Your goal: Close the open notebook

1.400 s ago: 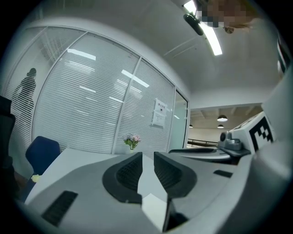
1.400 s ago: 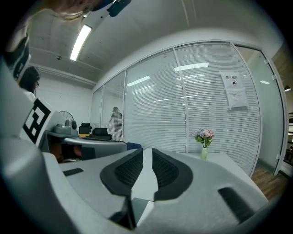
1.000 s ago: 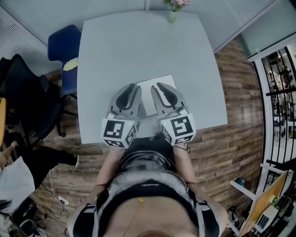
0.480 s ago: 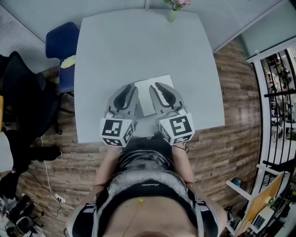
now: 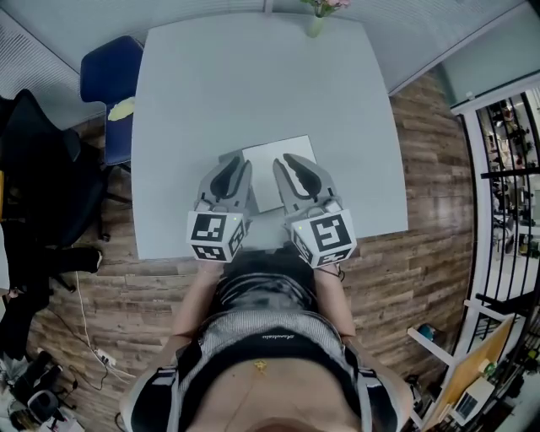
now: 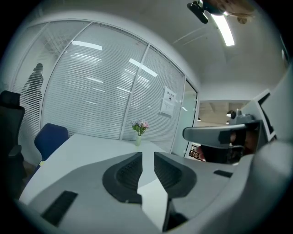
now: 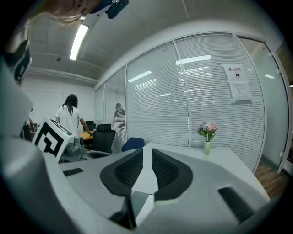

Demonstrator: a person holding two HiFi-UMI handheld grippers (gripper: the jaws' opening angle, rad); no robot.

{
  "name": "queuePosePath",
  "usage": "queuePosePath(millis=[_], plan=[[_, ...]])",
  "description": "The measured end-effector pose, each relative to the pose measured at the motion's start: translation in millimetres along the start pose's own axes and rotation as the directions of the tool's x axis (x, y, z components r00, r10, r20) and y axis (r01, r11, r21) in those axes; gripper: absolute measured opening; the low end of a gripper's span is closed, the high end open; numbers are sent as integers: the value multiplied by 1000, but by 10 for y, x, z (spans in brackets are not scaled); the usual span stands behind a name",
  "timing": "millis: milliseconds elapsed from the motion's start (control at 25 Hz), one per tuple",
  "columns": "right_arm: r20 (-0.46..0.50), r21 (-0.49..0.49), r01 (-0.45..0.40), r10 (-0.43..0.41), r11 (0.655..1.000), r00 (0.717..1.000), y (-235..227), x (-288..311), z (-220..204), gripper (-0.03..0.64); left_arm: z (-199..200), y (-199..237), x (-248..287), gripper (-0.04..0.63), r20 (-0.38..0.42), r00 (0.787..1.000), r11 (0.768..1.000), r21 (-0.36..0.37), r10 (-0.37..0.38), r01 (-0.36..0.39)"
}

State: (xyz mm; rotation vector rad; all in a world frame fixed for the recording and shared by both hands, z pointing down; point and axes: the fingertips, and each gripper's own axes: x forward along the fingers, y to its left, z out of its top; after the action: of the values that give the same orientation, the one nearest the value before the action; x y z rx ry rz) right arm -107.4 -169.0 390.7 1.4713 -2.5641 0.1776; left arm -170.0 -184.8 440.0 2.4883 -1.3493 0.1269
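A white notebook [image 5: 283,156] lies flat on the grey table [image 5: 253,76] near its front edge; only one pale rectangle shows, and I cannot tell whether it is open or closed. My left gripper [image 5: 239,160] hovers at the notebook's left edge and my right gripper [image 5: 283,159] over its near half. Each pair of jaws stands almost together with only a thin slit and nothing between. White paper shows below the jaws of the left gripper [image 6: 148,155] and the right gripper [image 7: 147,151].
A small vase of flowers [image 5: 316,21] stands at the table's far edge. To the left of the table are a blue chair [image 5: 105,84] and a black office chair [image 5: 42,169]. People stand behind the glass wall in the right gripper view.
Both grippers stay over the notebook with almost no shift. At the left edge of the head view, a person on the floor has moved out of sight.
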Motion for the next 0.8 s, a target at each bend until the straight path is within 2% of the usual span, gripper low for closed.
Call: queuePosePath(millis=[400, 560, 800], plan=[[-38, 9, -33, 33, 999, 999, -37, 26, -130, 66, -309, 143, 89, 69, -59, 997, 998, -36, 48, -50], [-56, 6, -57, 57, 998, 997, -34, 63, -179, 66, -460, 206, 94, 68, -91, 993, 997, -26, 76, -79], [-70, 12, -79, 80, 997, 994, -40, 123, -263, 66, -701, 287, 115, 69, -142, 985, 993, -54, 99, -107]])
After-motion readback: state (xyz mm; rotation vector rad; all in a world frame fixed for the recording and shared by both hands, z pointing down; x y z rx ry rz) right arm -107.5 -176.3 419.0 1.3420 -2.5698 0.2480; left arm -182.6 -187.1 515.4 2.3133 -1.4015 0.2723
